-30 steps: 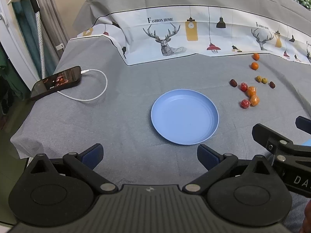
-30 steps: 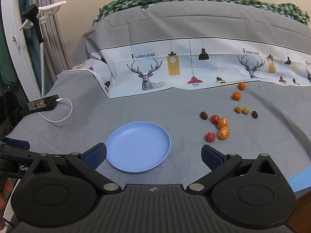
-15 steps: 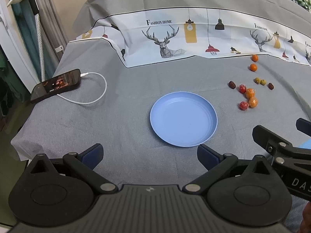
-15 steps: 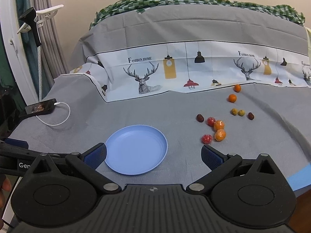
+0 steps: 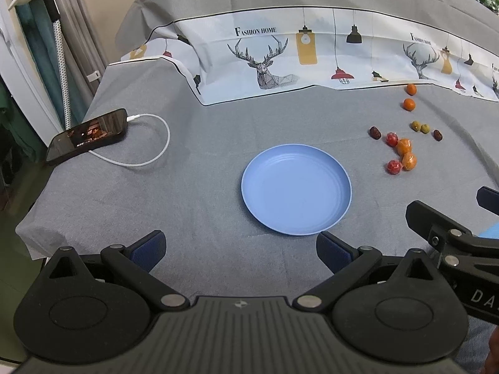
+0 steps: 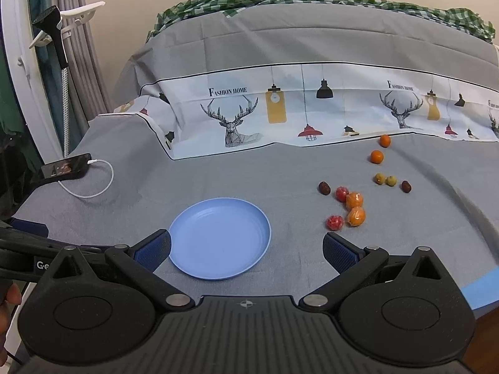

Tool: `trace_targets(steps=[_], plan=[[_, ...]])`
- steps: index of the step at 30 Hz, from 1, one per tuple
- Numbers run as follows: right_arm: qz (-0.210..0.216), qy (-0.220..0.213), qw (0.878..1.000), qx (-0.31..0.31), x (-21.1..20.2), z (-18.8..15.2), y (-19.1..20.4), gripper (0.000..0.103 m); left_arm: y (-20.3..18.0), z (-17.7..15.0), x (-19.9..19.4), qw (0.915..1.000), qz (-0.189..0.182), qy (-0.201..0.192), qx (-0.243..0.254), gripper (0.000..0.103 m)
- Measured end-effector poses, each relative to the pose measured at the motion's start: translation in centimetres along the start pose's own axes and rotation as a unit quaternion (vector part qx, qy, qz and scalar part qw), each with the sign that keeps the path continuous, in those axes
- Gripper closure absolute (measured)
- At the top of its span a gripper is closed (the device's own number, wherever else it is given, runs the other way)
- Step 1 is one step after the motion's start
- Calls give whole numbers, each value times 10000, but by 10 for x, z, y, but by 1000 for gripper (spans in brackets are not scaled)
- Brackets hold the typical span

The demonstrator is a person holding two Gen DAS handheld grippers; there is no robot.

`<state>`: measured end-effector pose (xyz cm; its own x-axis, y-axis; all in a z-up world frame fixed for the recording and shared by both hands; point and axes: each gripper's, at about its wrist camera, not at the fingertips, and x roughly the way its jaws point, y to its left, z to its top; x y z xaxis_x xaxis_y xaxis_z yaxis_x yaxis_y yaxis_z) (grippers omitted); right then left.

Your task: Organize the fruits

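phone (image 5: 87, 136), white cable (image 5: 146, 155), deer-print cloth (image 5: 312, 59)

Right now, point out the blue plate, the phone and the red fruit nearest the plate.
blue plate (image 6: 218, 240): right wrist view, bare centre.
phone (image 5: 87, 137): left wrist view, middle of its screen.
red fruit nearest the plate (image 6: 335, 222): right wrist view, its centre.
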<state>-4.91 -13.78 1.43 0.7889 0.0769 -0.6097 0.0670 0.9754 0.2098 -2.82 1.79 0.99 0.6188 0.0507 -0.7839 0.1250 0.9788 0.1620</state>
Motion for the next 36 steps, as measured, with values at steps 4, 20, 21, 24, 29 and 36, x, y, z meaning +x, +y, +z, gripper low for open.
trace_targets(steps=[4, 20, 21, 24, 29, 36], plan=[[48, 5, 10000, 71, 4, -3, -2, 0, 0, 1, 3, 10000, 4, 5, 36, 1], [-852, 80, 9929, 826, 52, -13, -78, 0, -24, 36, 37, 9996, -143, 251, 80, 0], [-942, 103, 9917, 874, 59, -14, -86, 0, -29, 40, 41, 9995, -139, 265, 112, 0], [-1233, 159, 9871, 1009, 84, -15, -110, 0, -43, 51, 53, 9991, -127, 338, 219, 0], [-1530, 371, 9792, 1282, 132, -19, -152, 0, -64, 67, 75, 9973, -297, 618, 267, 0], [-1858, 590, 9684, 1557, 204, -27, -196, 0, -89, 89, 103, 9951, -366, 809, 439, 0]])
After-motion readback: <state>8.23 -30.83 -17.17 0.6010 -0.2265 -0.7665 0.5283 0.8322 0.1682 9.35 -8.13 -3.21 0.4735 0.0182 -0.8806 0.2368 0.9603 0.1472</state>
